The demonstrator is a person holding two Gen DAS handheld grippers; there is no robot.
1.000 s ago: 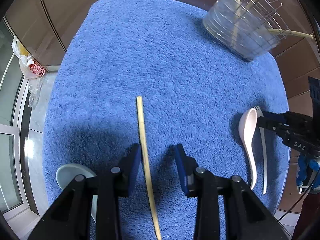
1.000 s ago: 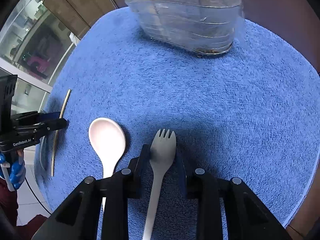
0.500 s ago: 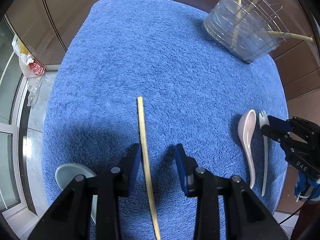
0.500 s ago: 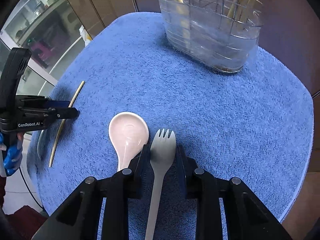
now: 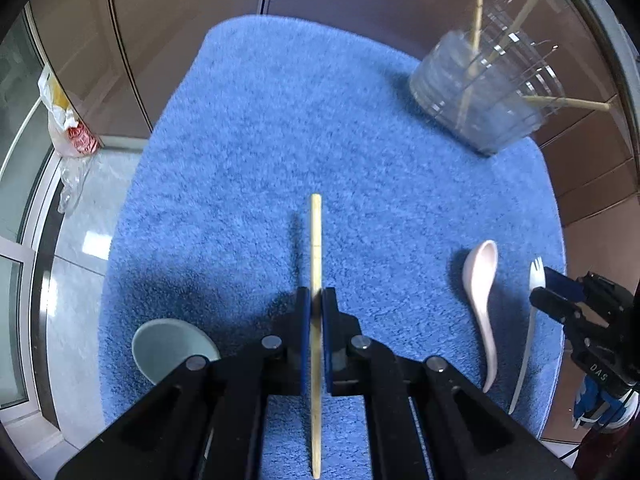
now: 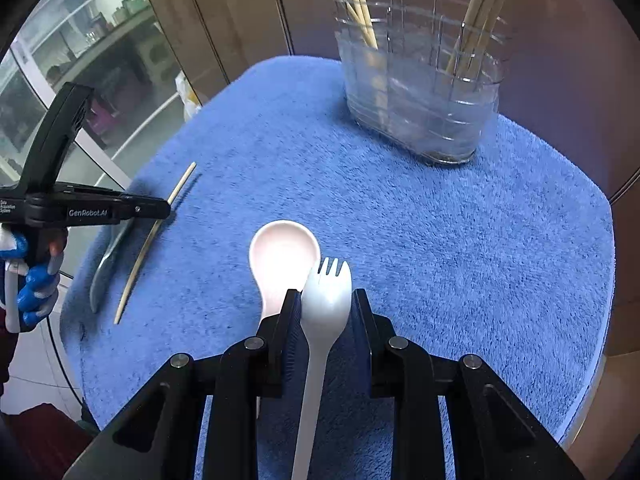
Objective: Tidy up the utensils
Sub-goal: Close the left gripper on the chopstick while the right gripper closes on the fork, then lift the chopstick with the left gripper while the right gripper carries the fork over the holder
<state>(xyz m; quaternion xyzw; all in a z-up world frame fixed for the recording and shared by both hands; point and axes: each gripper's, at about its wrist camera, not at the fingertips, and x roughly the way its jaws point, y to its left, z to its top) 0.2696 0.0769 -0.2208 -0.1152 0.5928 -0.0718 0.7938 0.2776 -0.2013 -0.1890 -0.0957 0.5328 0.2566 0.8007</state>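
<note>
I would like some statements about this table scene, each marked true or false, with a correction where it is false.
1. The left tool is shut on the single pale wooden chopstick. True.
2. The right tool holds the pink ceramic soup spoon. False: it holds the white plastic spork; the spoon lies on the blue fluffy towel.
3. The clear plastic utensil holder with a wire rack is empty. False: several wooden chopsticks stand in it.
4. A pale grey-green spoon lies at the towel's edge near the left tool. True.
5. The utensil holder lies on its side. False: it stands upright on the towel.
</note>
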